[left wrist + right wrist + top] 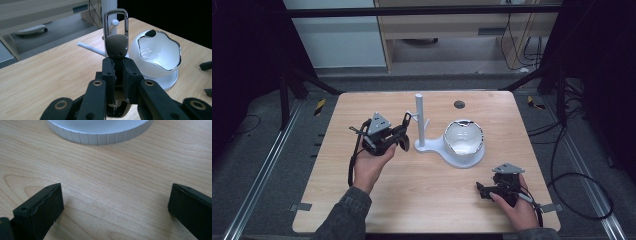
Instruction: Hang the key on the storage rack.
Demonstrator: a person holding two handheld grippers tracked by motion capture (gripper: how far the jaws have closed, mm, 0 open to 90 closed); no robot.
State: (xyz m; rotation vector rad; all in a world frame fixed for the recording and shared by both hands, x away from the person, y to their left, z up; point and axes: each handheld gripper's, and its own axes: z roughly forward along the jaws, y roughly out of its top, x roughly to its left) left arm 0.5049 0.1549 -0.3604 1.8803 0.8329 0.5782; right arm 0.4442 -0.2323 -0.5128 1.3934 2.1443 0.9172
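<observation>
Carabiner clip (116,37) clenched in left tool (119,71), loop end up, lifted off counter (412,195). White stand (420,122) with side pegs just ahead of tool tip; clip not yet on peg (114,23). White bowl (160,53) to right of it. Right tool (115,205) released, nothing between jaws, resting on counter near stand base (100,132). Judgement: pickup done; hanging clip on peg left.
</observation>
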